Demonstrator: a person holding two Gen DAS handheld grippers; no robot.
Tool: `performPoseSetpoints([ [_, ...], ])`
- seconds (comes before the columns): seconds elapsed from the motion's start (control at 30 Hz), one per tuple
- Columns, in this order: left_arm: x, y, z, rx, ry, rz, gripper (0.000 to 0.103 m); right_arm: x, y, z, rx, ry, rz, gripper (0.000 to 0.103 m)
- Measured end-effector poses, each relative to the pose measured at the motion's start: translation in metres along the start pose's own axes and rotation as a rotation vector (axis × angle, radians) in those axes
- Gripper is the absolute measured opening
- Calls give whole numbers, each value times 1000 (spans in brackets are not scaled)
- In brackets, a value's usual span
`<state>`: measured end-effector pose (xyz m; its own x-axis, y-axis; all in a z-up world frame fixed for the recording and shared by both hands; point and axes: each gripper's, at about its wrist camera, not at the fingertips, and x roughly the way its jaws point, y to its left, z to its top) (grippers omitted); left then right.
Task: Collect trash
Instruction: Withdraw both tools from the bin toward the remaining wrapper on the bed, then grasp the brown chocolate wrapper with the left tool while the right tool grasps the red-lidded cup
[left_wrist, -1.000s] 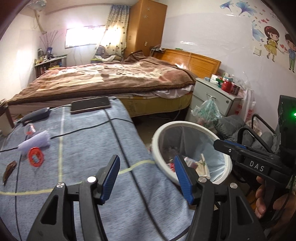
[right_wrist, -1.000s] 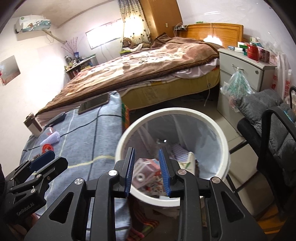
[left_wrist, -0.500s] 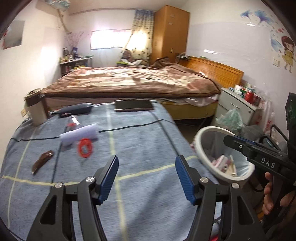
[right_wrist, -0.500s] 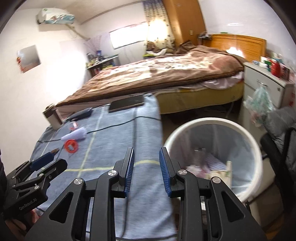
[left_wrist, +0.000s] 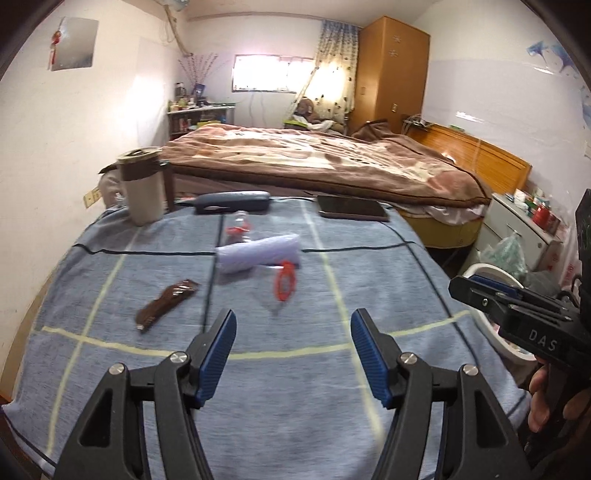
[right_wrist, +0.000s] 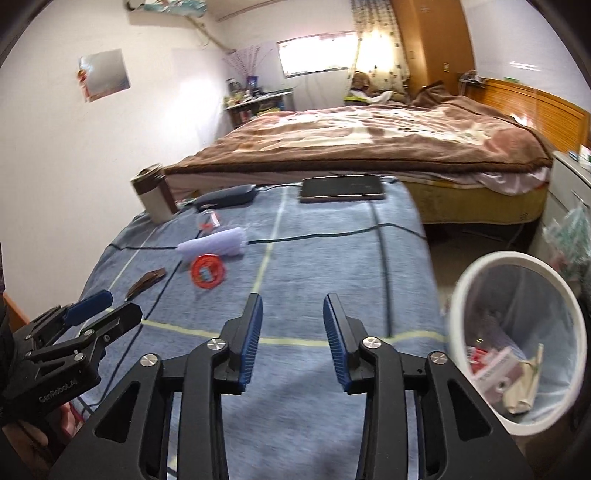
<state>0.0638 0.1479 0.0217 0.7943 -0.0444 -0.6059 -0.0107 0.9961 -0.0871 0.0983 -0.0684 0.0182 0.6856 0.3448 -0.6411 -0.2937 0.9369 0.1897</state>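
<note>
Both claws are held empty above the worktop (left_wrist: 369, 280): left claw (left_wrist: 291, 354) spread, right claw (right_wrist: 291, 341) opening (wrappers (left_wrist: 168, 303) lie ahead).

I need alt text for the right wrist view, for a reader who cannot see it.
The right claw, jaws opening and empty, hovers over a blue cloth-covered table with an orange ring, a brown wrapper and a pale wrapper. A white bin with trash stands right; the left claw shows at left.

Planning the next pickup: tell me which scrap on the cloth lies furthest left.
The brown wrapper, flat and dark, lies left of the pale paper roll and the orange ring.
</note>
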Motion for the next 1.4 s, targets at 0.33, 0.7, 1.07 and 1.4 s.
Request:
performPoseSetpoints([
  [0.33,16,71,0,1,35,96,71,43,46,8,-79,61,61,51],
  [0.7,54,120,2,16,118,116,72,95,84,16,-145,129,111,51],
  [1.07,91,127,5,31,181,64,72,129,95,24,-185,172,110,51],
  [1.4,113,131,7,5,226,46,72,157,98,26,-204,226,117,51],
])
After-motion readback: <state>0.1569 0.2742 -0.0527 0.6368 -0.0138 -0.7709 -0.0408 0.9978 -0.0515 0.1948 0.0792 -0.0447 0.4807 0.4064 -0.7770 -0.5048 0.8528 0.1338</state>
